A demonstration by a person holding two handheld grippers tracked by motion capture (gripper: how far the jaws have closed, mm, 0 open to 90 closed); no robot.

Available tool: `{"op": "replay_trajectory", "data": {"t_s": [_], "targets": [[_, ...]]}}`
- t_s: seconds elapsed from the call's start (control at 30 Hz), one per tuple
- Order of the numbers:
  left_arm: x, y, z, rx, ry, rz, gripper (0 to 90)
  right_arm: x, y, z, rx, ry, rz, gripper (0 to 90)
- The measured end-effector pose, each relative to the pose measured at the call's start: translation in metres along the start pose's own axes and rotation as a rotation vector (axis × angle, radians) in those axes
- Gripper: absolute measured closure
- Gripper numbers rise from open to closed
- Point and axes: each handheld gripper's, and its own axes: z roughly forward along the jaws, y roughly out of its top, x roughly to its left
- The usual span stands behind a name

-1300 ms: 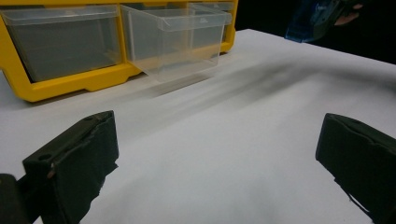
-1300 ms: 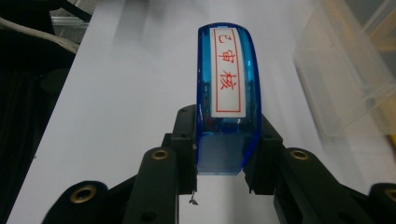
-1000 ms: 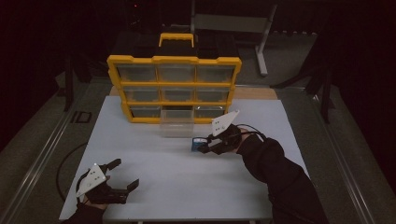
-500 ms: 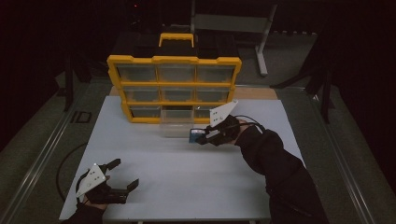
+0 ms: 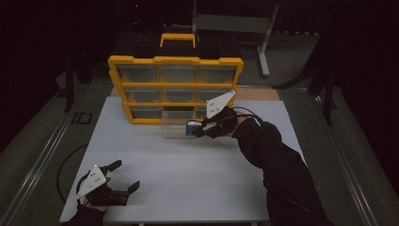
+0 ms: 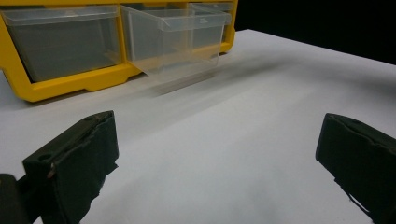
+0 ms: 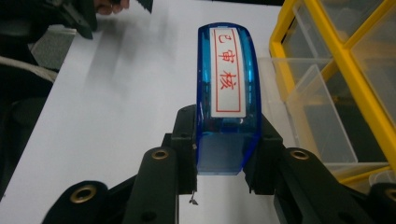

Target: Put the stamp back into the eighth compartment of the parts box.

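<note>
Gripping a blue stamp (image 7: 228,112) between its two black jaws, your right gripper (image 5: 203,129) is hovering over the white surface (image 5: 197,179) just in front of the yellow drawer cabinet (image 5: 175,87). In the right gripper view, the pads are pressing on the lower sides of the stamp, and its white label with red characters is facing the camera while the rounded end is pointing away from you. A clear drawer (image 5: 175,128) is standing pulled out from the bottom row of the cabinet, and the stamp is sitting right beside its open end, near the drawer's right corner in the high view; whether the two are touching cannot be told. Your left gripper (image 5: 123,176) is resting near the front left corner of the surface, well apart from the cabinet, with its jaws standing wide open and nothing between them. In the left gripper view, the open jaws are framing bare surface, with the pulled-out drawer (image 6: 173,42) showing farther off.
</note>
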Motion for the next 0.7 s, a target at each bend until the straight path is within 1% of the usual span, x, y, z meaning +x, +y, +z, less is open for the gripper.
{"op": "replay_trajectory", "data": {"t_s": [0.17,0.37,0.47,0.6,0.67,0.7], "targets": [[0.0,0.0,0.0,0.001,0.0,0.001,0.4,-0.003,0.003,-0.001,-0.001,-0.009,0.002,69.7],[0.001,0.0,0.0,0.002,0.0,0.003,0.4,-0.014,0.01,-0.003,-0.004,-0.019,0.005,69.7],[0.001,0.0,0.0,0.002,-0.001,0.003,0.4,-0.017,0.011,-0.003,-0.007,-0.023,0.016,69.7],[0.0,0.0,0.0,0.001,0.0,0.0,0.4,-0.028,0.015,0.0,-0.002,-0.032,0.026,69.7],[0.001,0.0,0.0,-0.002,-0.003,-0.003,0.4,-0.03,0.016,0.001,0.0,-0.034,0.029,69.7],[0.001,0.0,0.0,-0.002,-0.003,-0.002,0.4,-0.034,0.017,0.003,0.001,-0.035,0.037,69.8]]}}
